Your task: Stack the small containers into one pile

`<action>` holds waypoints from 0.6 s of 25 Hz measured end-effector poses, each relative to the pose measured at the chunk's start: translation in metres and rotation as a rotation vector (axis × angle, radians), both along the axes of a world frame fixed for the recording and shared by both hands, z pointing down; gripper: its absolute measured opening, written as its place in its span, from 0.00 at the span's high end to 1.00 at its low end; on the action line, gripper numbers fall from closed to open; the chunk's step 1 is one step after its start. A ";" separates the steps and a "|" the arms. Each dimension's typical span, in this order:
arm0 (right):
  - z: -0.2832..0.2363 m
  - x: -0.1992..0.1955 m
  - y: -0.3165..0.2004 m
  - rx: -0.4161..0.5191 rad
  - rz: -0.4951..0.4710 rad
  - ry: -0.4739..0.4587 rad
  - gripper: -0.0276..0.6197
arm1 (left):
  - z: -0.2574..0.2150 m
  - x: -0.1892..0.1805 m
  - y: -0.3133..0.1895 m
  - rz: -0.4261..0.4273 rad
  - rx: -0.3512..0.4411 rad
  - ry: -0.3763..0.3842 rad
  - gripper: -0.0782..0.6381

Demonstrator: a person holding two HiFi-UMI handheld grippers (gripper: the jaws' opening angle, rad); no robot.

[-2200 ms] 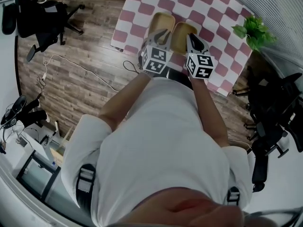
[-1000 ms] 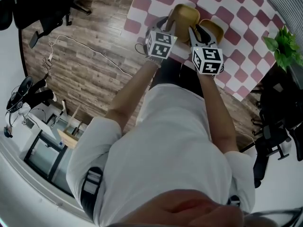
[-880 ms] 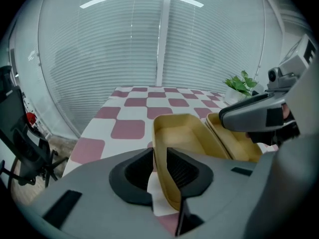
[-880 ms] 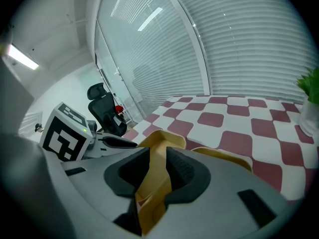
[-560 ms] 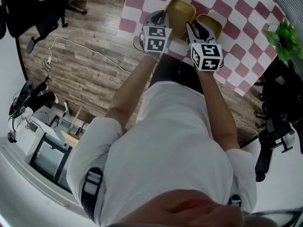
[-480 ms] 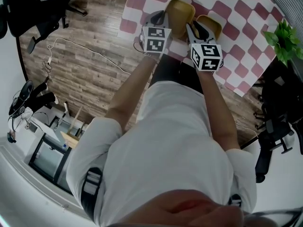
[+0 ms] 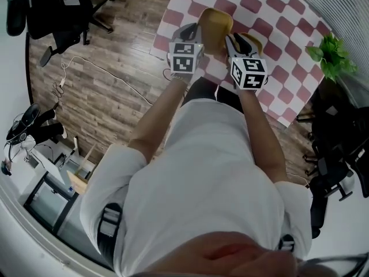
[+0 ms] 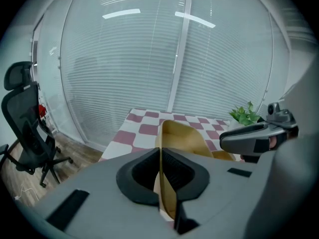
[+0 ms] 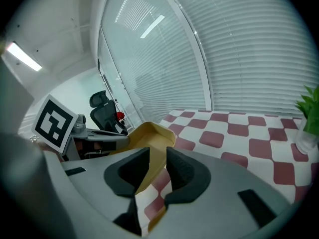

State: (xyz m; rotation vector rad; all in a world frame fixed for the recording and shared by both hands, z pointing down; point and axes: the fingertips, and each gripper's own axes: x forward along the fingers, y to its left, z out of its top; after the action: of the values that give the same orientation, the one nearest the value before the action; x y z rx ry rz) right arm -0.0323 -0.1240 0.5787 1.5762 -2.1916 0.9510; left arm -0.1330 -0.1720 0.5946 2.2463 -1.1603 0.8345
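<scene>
Two shallow yellow containers are over the near edge of the checkered table [image 7: 271, 16]. My left gripper [image 7: 199, 36] is shut on the thin side wall of the left container [image 7: 214, 22], which is raised and tilted. In the left gripper view that wall [image 8: 164, 183] runs straight between the pads of my left gripper [image 8: 160, 158]. My right gripper [image 7: 236, 42] is shut on the wall of the second container [image 7: 252, 39], mostly hidden under its fingers. In the right gripper view this wall [image 9: 154, 163] passes between the pads of my right gripper [image 9: 157, 166]. The two containers sit side by side, edges overlapping.
A potted green plant [image 7: 326, 59] stands at the table's right end, also seen in the left gripper view [image 8: 244, 114]. Black office chairs stand on the wood floor at far left [image 7: 57, 16] and at right [image 7: 334, 149]. A cable [image 7: 104, 79] lies on the floor.
Both grippers have risen with their containers. The left container came up more, tilted, and now covers more of the right one's edge.
</scene>
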 end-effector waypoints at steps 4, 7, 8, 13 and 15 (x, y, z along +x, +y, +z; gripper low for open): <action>-0.013 -0.001 0.000 0.021 0.003 0.005 0.78 | -0.014 -0.001 0.003 -0.011 0.011 0.020 0.83; -0.015 0.003 0.005 0.018 0.021 0.015 0.77 | -0.022 0.003 0.008 -0.018 0.001 0.060 0.83; -0.015 0.005 0.009 0.014 0.030 0.019 0.77 | -0.023 0.006 0.012 -0.019 -0.012 0.079 0.83; -0.013 0.038 0.030 -0.005 0.102 0.043 0.76 | -0.025 0.045 0.033 0.026 -0.063 0.158 0.83; -0.013 0.056 0.042 -0.012 0.143 0.054 0.76 | -0.025 0.065 0.041 0.060 -0.074 0.177 0.83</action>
State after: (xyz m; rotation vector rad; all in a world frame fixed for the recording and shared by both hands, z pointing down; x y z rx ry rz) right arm 0.0234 -0.0824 0.5658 1.7520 -2.0559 0.9477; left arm -0.0683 -0.1314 0.5693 2.2524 -0.9703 0.6734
